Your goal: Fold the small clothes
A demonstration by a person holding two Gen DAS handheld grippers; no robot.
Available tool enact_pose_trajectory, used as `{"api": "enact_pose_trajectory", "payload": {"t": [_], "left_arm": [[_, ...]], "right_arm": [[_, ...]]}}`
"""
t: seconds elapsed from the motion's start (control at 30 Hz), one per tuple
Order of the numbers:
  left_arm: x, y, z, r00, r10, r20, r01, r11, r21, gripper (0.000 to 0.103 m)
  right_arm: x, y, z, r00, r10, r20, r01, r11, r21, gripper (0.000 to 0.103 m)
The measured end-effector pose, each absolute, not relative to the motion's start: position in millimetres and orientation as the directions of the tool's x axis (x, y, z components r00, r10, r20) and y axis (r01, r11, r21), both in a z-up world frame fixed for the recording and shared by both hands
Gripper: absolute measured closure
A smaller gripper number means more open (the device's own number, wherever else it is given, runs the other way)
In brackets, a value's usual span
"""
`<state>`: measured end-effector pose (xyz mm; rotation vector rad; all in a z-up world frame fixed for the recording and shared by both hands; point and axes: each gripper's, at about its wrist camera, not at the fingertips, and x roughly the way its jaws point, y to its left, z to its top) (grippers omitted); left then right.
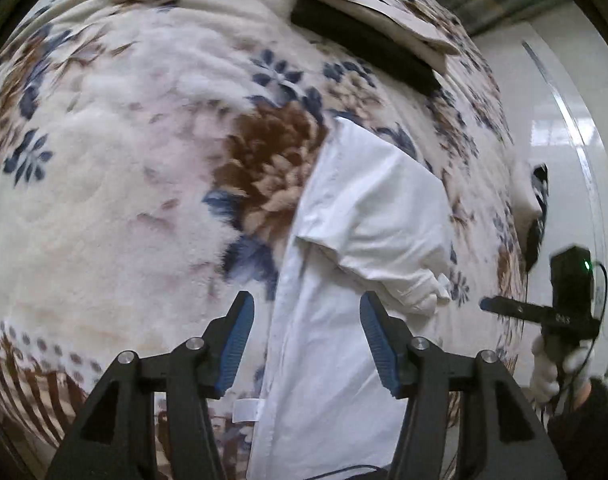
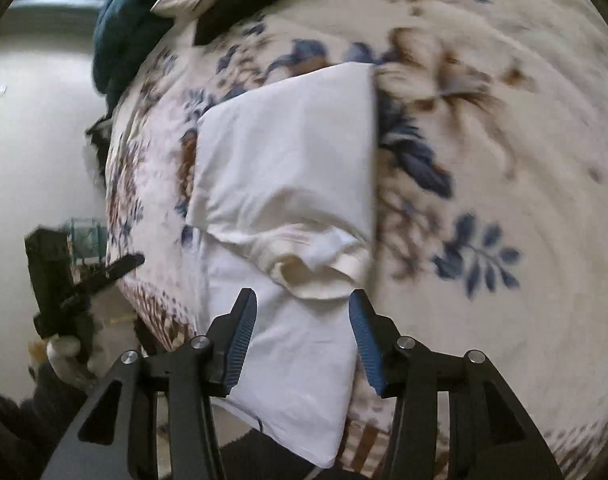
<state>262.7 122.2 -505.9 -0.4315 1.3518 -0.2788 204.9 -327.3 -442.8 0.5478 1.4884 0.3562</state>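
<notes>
Floral blanket holds one folded white shirt; left gripper and right gripper, both jaws open, empty.

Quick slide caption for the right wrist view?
Right gripper open above a partly folded white shirt on a floral blanket.

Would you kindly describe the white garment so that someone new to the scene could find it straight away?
Start from the large fleece blanket with brown and blue flowers that covers the bed. The white garment lies on it near the edge, partly folded into a long strip with a sleeve turned over its middle. It is the only plain white cloth there; the other folded pieces at the far end are dark and beige.
</notes>
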Motion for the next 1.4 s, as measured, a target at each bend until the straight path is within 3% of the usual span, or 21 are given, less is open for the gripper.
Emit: {"api": "enact_pose_trajectory", "payload": {"t": [0.27,0.4,0.53,0.63,0.8,0.9,1.13,1.3,1.37,1.4], "left_arm": [[327.9,56.9,-530.7,0.235,-0.438,-0.868,0.052,0.897,-0.439,0.051],[336.8,27.7,-576.0,0.147,-0.289,-0.946,0.119,0.955,-0.274,0.051],[317.2,20.2,-584.4,0.114,-0.214,-0.97,0.189,0.963,-0.191,0.051],[295.4,33.6,-567.7,0.096,-0.24,-0.966,0.153,0.962,-0.224,0.051],[235.0,84.5,-519.2,0.123,-0.34,-0.932,0.001,0.94,-0.342,0.051],[196.8,106.6,-513.9,0.103,-0.347,-0.932,-0.06,0.933,-0.354,0.05],[118.9,122.8,-589.2,-0.101,-0.401,-0.911,-0.189,0.906,-0.378,0.049],[101.0,111.9,-618.3,-0.151,-0.448,-0.881,-0.186,0.888,-0.42,0.05],[101.3,104.6,-614.1,-0.136,-0.426,-0.894,-0.161,0.9,-0.404,0.057],[102.6,100.6,-609.8,-0.127,-0.424,-0.897,-0.144,0.902,-0.406,0.088]], "right_arm": [[264.4,-292.0,-448.5,0.206,0.569,-0.796,0.131,0.79,0.599,0.053],[278.3,-257.3,-482.1,0.063,0.367,-0.928,0.13,0.919,0.372,0.053],[259.8,-240.9,-503.7,-0.046,0.256,-0.965,0.068,0.965,0.253,0.053],[248.5,-248.2,-496.9,-0.05,0.29,-0.956,0.093,0.954,0.285,0.053],[209.8,-281.0,-466.5,-0.008,0.47,-0.883,0.238,0.858,0.454,0.051],[171.3,-291.2,-462.3,-0.036,0.498,-0.867,0.279,0.838,0.47,0.05],[70.6,-291.3,-519.2,-0.189,0.534,-0.824,0.409,0.806,0.428,0.05],[37.1,-275.4,-564.0,-0.232,0.611,-0.757,0.476,0.75,0.46,0.05],[33.4,-270.4,-573.1,-0.227,0.634,-0.74,0.502,0.727,0.469,0.05],[32.5,-268.5,-574.6,-0.223,0.641,-0.734,0.509,0.719,0.473,0.05]]}}
